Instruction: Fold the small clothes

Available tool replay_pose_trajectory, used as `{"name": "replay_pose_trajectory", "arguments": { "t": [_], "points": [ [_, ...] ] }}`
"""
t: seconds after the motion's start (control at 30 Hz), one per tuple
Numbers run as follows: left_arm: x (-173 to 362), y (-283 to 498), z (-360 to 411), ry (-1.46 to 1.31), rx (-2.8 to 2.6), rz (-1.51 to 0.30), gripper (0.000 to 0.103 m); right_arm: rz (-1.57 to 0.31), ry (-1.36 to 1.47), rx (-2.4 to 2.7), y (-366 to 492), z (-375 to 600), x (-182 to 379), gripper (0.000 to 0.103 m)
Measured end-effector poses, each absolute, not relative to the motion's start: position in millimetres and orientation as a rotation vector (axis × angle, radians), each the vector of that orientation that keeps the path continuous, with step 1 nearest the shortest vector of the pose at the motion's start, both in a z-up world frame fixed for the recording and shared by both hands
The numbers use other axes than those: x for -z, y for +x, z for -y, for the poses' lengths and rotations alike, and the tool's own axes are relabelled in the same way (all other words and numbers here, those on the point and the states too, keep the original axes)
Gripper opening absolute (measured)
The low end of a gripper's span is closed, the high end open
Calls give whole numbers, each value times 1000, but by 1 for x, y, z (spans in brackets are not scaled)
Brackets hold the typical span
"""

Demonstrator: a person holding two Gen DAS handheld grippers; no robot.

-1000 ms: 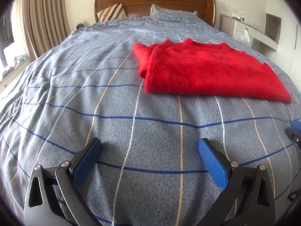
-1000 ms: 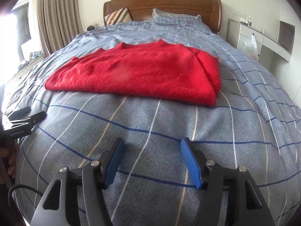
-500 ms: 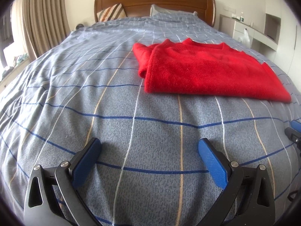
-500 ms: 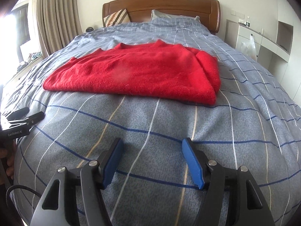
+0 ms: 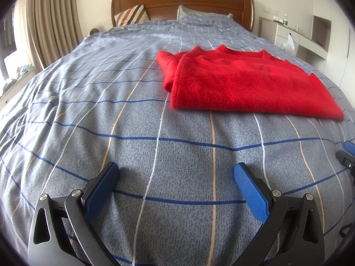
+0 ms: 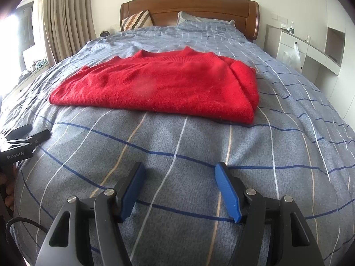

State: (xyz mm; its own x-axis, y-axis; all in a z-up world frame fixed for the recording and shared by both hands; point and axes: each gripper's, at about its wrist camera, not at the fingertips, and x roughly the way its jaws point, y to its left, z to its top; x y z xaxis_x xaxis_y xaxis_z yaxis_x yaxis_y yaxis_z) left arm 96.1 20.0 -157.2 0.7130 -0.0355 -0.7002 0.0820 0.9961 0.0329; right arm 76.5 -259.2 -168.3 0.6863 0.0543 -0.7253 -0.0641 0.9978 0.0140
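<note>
A red sweater lies on the bed, both sleeves folded in over the body, neck toward the headboard. In the right wrist view the red sweater lies ahead at centre. My left gripper is open and empty, low over the bedspread, short of the sweater's near left corner. My right gripper is open and empty, short of the sweater's hem. Each gripper shows at the edge of the other's view: the right one and the left one.
The bed has a grey-blue checked bedspread, a wooden headboard and pillows. Curtains hang at the left. A white cabinet with a plastic bag stands at the right.
The right gripper has opened slightly wider and eased a little closer to the sweater. The left gripper and the sweater have not moved.
</note>
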Motion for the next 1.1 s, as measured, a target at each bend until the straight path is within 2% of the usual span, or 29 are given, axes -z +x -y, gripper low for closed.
{"name": "replay_pose_trajectory", "arguments": {
  "t": [0.9, 0.97, 1.1],
  "points": [
    [158, 95, -20, 65, 64, -773, 103, -846, -34, -58, 80, 258, 167, 67],
    [158, 96, -20, 66, 63, -776, 103, -884, 28, -110, 87, 267, 156, 67],
    [157, 96, -21, 62, 64, -771, 103, -820, 248, -167, 120, 324, 120, 66]
  ]
}}
